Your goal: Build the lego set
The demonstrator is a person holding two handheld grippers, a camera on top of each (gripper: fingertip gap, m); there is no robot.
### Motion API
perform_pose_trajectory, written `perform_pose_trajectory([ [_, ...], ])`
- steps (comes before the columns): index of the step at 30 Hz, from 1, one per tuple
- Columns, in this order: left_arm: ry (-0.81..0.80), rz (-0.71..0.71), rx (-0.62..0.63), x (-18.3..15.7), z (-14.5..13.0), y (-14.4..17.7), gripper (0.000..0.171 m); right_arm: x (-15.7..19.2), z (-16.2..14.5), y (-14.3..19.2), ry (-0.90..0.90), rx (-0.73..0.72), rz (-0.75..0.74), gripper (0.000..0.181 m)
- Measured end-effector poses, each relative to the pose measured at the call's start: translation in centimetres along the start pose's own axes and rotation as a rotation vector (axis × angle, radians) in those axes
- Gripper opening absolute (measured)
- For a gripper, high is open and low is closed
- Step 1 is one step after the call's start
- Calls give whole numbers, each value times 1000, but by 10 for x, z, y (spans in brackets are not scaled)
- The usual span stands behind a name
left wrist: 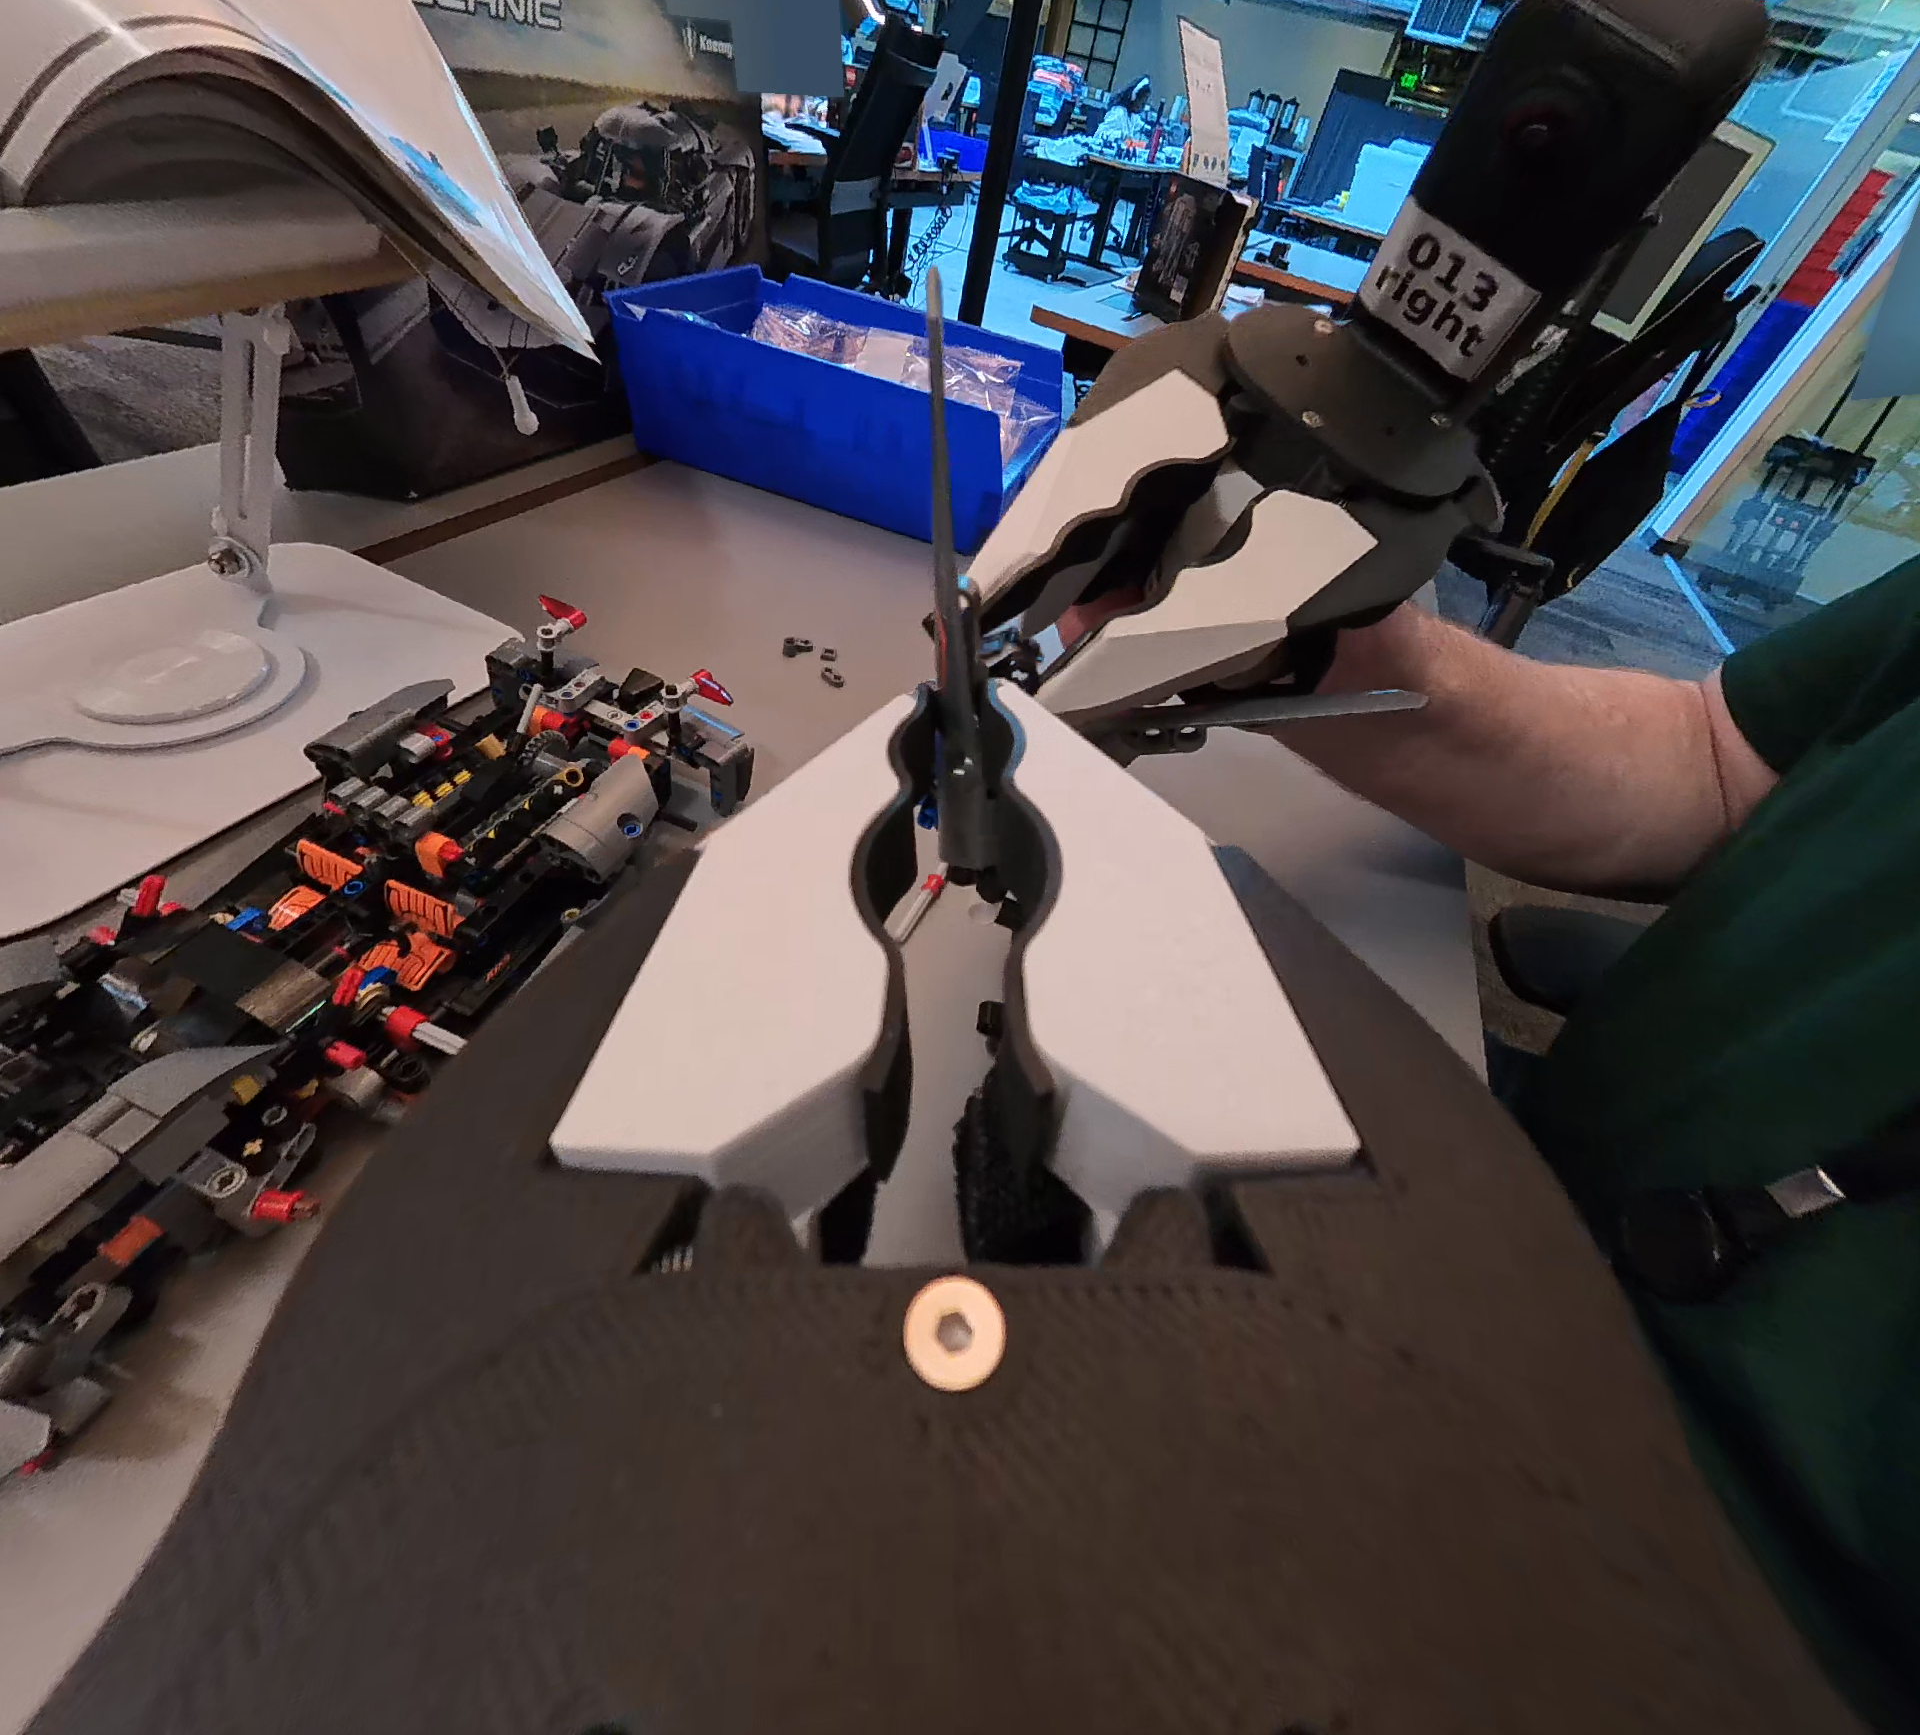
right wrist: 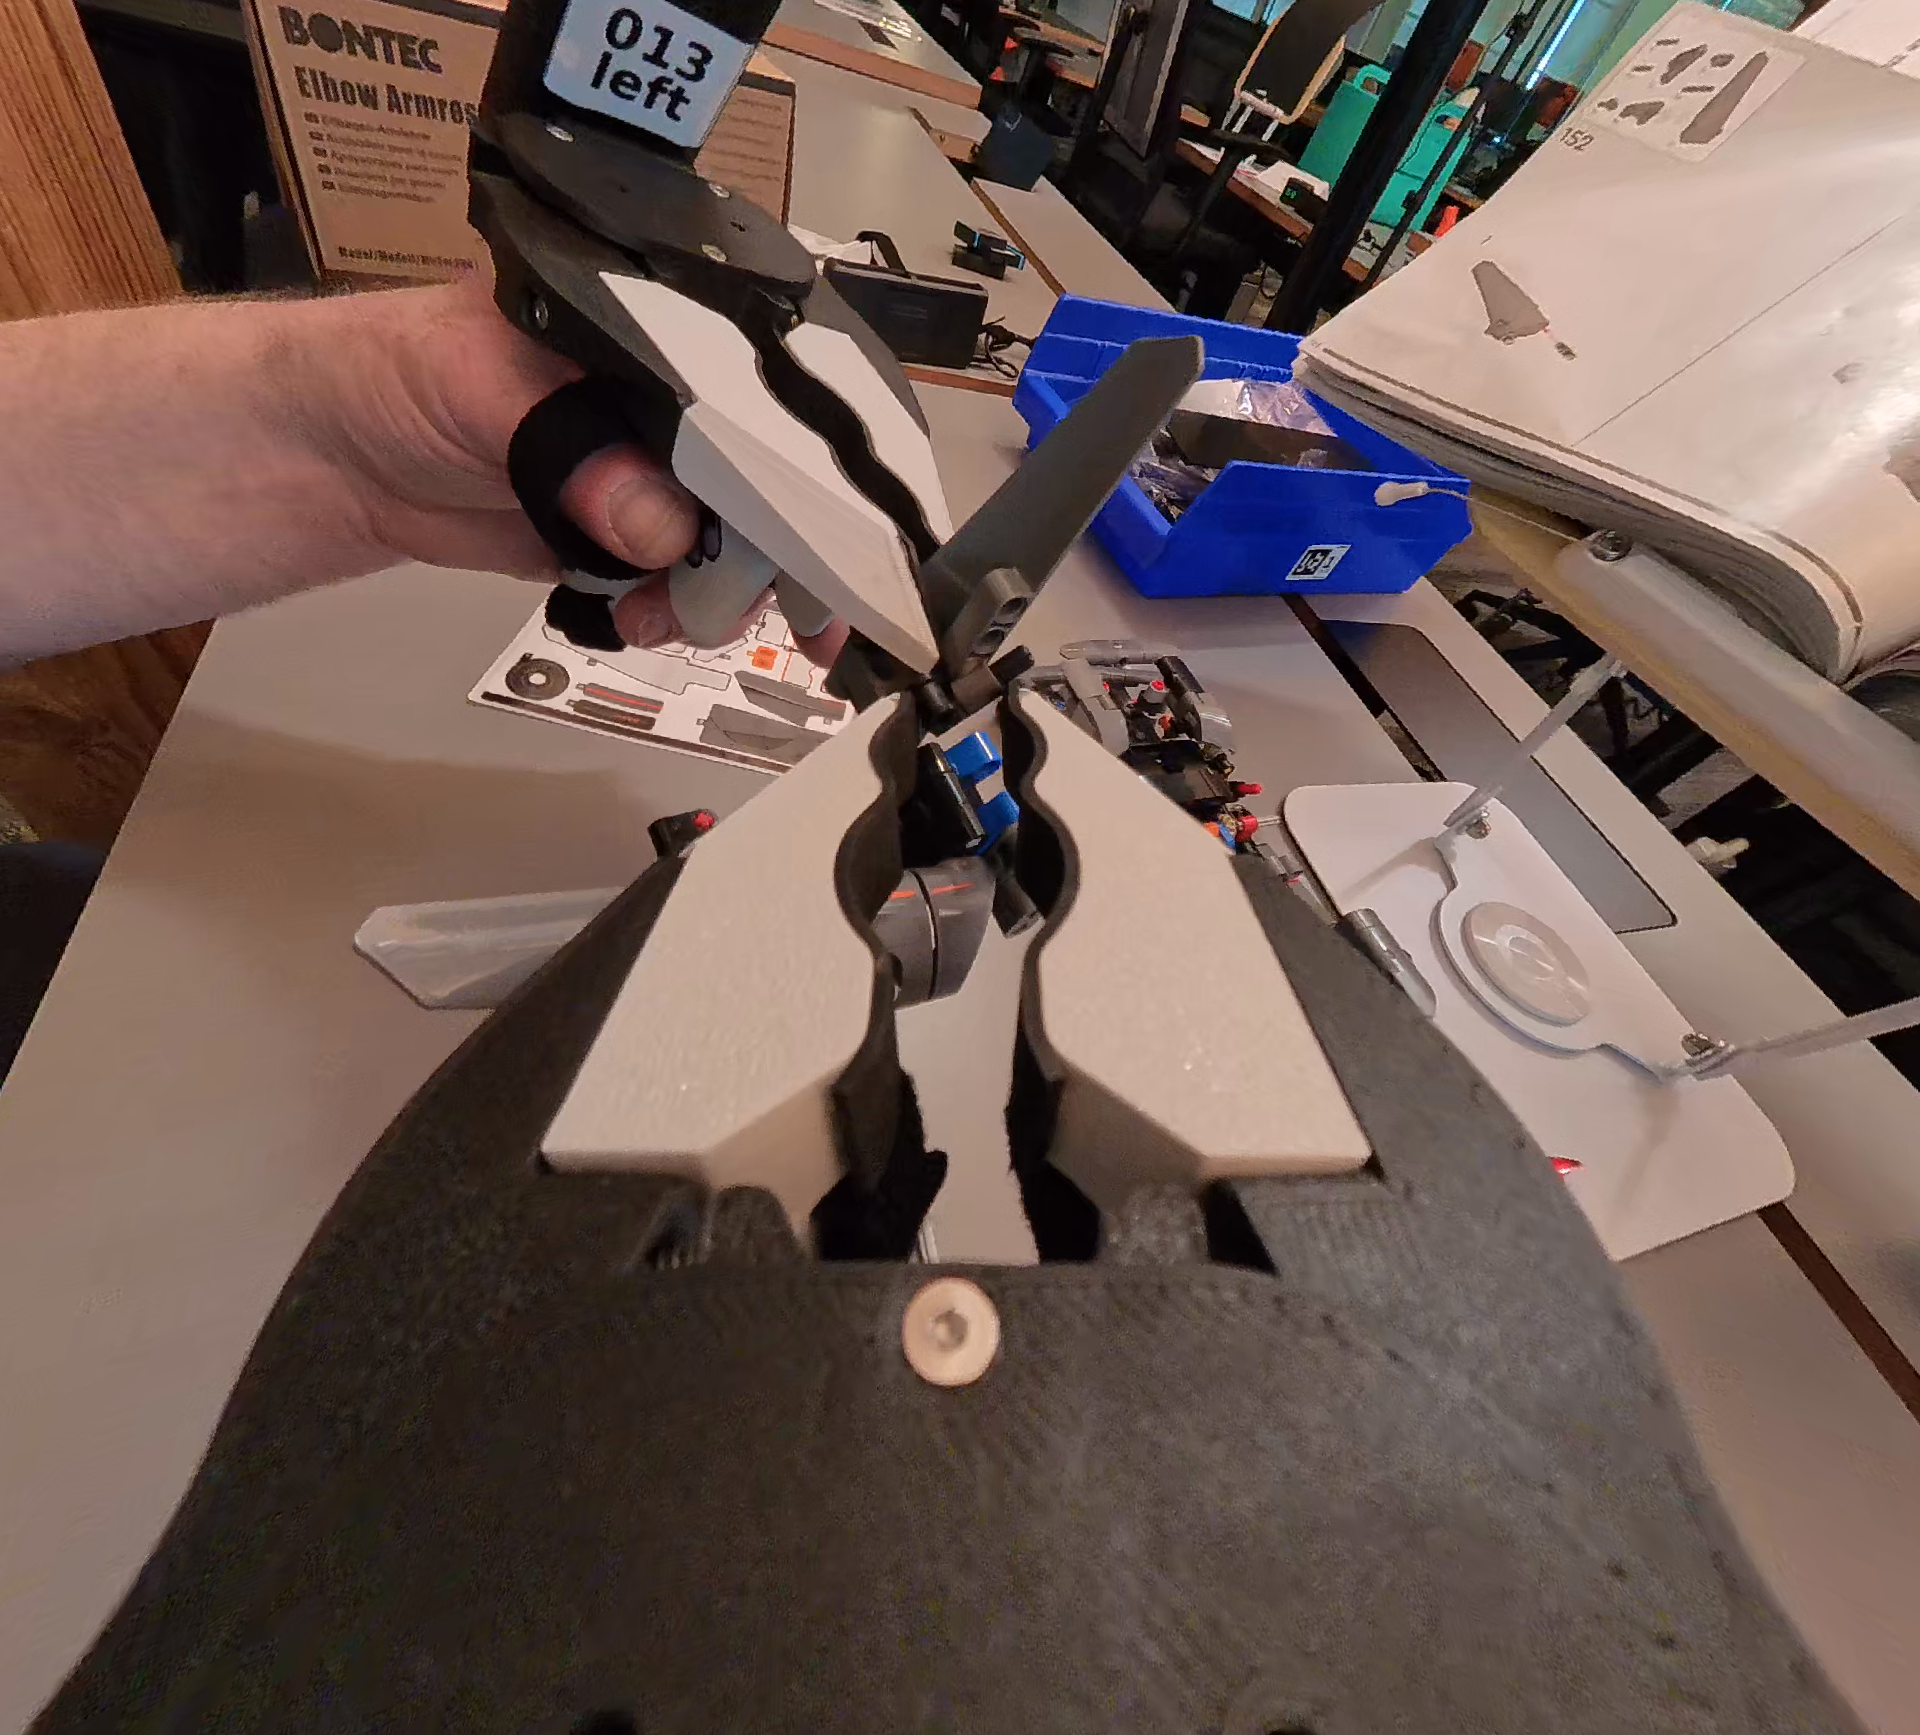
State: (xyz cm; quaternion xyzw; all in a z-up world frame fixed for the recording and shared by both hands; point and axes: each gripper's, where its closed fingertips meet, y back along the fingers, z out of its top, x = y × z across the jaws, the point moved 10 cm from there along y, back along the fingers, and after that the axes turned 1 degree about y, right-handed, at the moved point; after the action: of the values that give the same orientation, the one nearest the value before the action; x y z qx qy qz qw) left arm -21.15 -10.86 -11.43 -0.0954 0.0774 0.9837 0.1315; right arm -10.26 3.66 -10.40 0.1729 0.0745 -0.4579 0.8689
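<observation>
Left gripper [left wrist: 954, 709] clamps the long dark-grey plastic panel [right wrist: 1060, 459]; right gripper [right wrist: 961, 698] pinches its black-and-blue connector cluster [right wrist: 966, 792]. Twisting could likely pop both apart.

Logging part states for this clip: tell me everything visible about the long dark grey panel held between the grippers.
The dark grey panel is a long, flat, matte plastic blade, tapering to an angled tip. It rises tilted above the table. A grey holed connector sits at its lower end. The left gripper is shut on that base; the right gripper meets the same joint, holding small black and blue pieces.
</observation>
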Motion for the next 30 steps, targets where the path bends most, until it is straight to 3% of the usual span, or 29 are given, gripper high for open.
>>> perform_pose_trajectory([
  [16,33,-24,7,4,15,-7,5,-11,3,5,-107,-54,1,13],
  [30,167,-192,-111,19,15,-7,6,-4,23,7,50,29,-127,13],
])
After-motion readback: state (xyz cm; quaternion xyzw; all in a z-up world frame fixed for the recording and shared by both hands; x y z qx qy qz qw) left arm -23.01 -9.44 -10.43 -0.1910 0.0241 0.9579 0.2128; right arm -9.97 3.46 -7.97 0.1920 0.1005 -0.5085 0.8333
